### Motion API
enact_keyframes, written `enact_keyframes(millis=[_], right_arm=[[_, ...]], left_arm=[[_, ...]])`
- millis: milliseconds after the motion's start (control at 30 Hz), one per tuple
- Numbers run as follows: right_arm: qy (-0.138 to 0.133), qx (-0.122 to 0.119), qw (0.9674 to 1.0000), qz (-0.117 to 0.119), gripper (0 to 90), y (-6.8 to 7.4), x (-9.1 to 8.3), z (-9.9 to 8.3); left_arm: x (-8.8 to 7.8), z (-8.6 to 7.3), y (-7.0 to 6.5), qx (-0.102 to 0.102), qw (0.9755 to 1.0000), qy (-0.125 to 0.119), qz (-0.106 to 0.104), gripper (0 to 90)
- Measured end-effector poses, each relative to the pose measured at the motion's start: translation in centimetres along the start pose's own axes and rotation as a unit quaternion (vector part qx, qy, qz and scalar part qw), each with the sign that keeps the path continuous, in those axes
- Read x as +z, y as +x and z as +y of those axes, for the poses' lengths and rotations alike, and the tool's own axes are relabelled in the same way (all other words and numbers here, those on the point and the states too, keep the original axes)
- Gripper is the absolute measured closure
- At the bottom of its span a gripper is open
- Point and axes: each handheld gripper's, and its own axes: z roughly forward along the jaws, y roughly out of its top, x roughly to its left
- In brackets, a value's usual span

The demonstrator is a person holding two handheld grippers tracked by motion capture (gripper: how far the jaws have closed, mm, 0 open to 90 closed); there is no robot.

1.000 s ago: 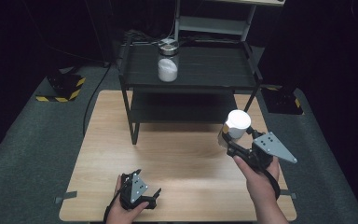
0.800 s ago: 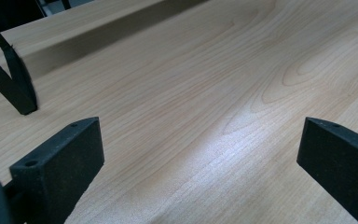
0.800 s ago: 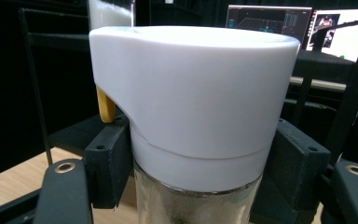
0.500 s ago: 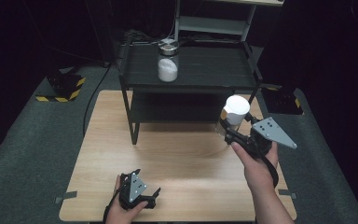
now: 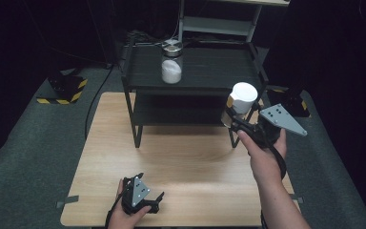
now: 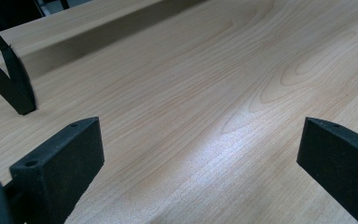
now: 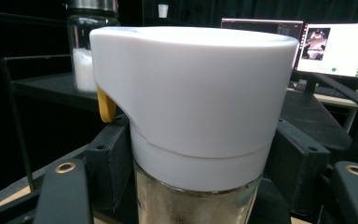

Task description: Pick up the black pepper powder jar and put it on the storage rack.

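L fingers (image 6: 58, 161) apart, R fingers (image 7: 109, 161) clamped.

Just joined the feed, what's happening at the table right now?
The right gripper is shut on a white-lidded jar, held in the air beside the black shelf. A second jar with white contents stands on the shelf's top. The left gripper rests open near the front edge of the wooden table, holding nothing.

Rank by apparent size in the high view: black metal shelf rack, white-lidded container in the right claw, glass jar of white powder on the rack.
1. Black metal shelf rack, by far the largest.
2./3. White-lidded container and glass jar of white powder look alike; the container sits nearer the camera, so no ranking.
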Motion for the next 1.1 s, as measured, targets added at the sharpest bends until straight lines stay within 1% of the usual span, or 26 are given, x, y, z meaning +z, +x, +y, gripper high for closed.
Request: enact_keyframes(millis=[200, 267, 367, 467, 600, 833, 1100], right_arm=[[-0.003, -0.001, 1.0, -0.004, 31.1, -0.1, 0.9, 1.3], [-0.002, 0.002, 1.0, -0.005, 31.1, -0.1, 1.2, 1.9], [-0.003, 0.0, 1.0, -0.009, 31.1, 0.0, 1.7, 2.6], [-0.004, 0.007, 0.9999, -0.01, 31.1, 0.0, 2.2, 3.2], [-0.005, 0.008, 0.9999, -0.014, 31.1, -0.1, 2.8, 3.8], [-0.01, 0.011, 0.9996, -0.022, 31.0, -0.3, 4.1, 4.7], [-0.013, 0.012, 0.9995, -0.027, 31.0, -0.5, 5.3, 5.1]], left_arm=[[0.0, 0.0, 0.0, 0.003, 1.0, 0.0, -0.001, 0.7], [0.0, 0.0, 0.0, 0.002, 1.0, 0.001, -0.002, 0.7], [0.1, 0.1, 0.1, -0.002, 1.0, 0.002, -0.002, 0.7], [0.0, 0.0, 0.1, 0.001, 1.0, 0.001, -0.004, 0.7], [0.0, 0.0, 0.1, 0.003, 1.0, 0.0, -0.004, 0.7], [0.0, 0.0, 0.1, 0.002, 1.0, 0.0, -0.005, 0.7], [0.0, 0.0, 0.1, 0.003, 1.0, 0.001, -0.005, 0.7]])
